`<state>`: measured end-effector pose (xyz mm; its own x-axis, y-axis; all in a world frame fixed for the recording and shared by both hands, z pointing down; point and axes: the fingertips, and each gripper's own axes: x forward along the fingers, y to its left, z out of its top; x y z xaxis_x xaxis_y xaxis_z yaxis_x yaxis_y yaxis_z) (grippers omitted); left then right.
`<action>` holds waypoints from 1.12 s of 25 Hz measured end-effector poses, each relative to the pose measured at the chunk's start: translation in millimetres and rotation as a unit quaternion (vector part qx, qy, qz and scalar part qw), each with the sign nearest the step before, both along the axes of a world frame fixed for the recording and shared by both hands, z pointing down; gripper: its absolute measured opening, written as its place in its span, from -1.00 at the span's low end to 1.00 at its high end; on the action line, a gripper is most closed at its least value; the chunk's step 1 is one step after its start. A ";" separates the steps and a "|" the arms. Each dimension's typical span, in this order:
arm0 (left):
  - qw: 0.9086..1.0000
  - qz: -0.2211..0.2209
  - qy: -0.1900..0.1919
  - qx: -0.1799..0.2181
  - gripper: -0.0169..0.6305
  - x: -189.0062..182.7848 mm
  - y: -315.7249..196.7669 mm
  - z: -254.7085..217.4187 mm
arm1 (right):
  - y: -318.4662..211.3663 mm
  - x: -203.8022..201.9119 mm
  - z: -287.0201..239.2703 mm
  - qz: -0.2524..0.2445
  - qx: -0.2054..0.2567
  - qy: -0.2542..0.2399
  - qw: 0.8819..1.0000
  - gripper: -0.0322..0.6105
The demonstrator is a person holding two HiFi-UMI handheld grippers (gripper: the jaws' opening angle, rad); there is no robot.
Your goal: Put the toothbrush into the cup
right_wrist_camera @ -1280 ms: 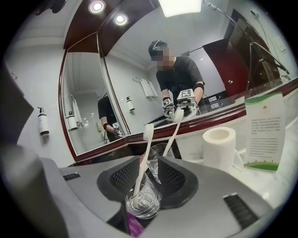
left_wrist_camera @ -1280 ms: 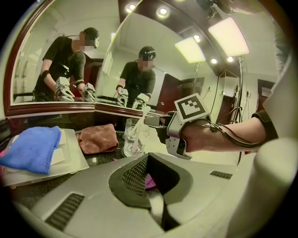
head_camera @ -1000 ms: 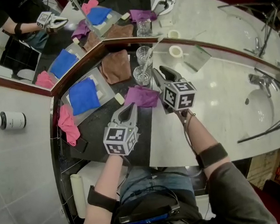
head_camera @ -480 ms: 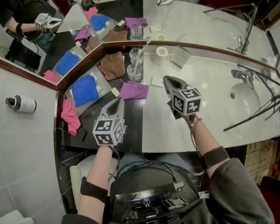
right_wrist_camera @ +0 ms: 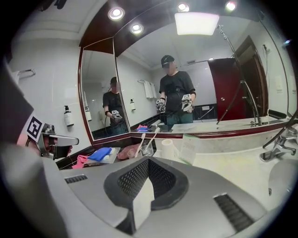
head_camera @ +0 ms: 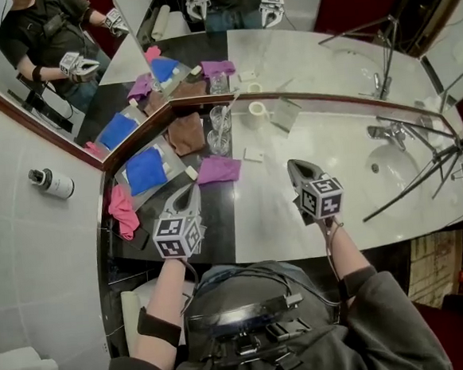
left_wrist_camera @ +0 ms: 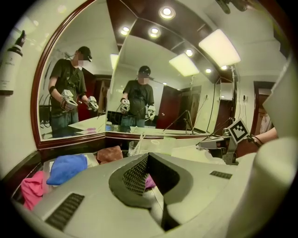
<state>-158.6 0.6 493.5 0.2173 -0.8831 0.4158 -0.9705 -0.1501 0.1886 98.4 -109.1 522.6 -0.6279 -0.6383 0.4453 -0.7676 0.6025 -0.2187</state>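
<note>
Hard bits first: in the head view the toothbrush (head_camera: 223, 118) is only a thin pale stick. I can't tell which end carries the bristles, and the mirror (head_camera: 325, 53) behind it doubles the clutter. The left gripper view shows just the rim of the cup (head_camera: 216, 140) over the tongs' own body, the rest is hidden. The sink (head_camera: 398, 171) is partly crossed by dark tripod legs, and my torso blocks the near worktop (head_camera: 333, 156) edge. The toothbrush stands leaning in the cup at the back of the worktop, just below the mirror frame, between a brown cloth (head_camera: 186, 133) and a white roll (head_camera: 256, 109). Left tongs (head_camera: 190, 190) are pressed together with nothing between them, over the dark strip beside a purple cloth (head_camera: 218, 170). The cup sits ahead of them, slightly to their right, and apart. Right tongs (head_camera: 296, 165) are also pressed together and empty, over the pale stone, with the cup ahead and off to their left, well apart. Neither pair touches the cup or the toothbrush.
</note>
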 end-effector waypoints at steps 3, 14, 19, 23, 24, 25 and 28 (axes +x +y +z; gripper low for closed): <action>1.000 0.002 -0.003 0.000 -0.94 -0.8 6.9 -0.1 | 10.6 22.8 4.0 0.023 -0.007 -0.001 1.000 -0.85; 1.000 -0.012 0.005 -0.012 -0.94 -1.1 19.2 15.3 | 30.0 66.0 18.5 0.050 -0.013 0.024 0.998 -0.86; 1.000 -0.013 0.008 -0.018 -0.94 2.2 21.6 18.6 | 36.4 71.1 24.1 0.055 -0.023 0.018 0.998 -0.86; 1.000 -0.014 0.005 -0.020 -0.94 2.8 23.2 18.9 | 37.2 69.4 28.5 0.055 -0.028 0.011 0.998 -0.86; 1.000 -0.014 0.004 -0.020 -0.94 2.4 23.8 18.5 | 36.5 68.1 28.7 0.055 -0.028 0.009 0.998 -0.86; 1.000 -0.015 0.003 -0.019 -0.94 1.9 24.2 17.9 | 35.5 66.6 28.3 0.053 -0.028 0.008 0.998 -0.86; 1.000 -0.020 0.002 -0.018 -0.94 -0.1 25.6 15.7 | 31.9 61.2 26.7 0.048 -0.025 0.004 0.999 -0.86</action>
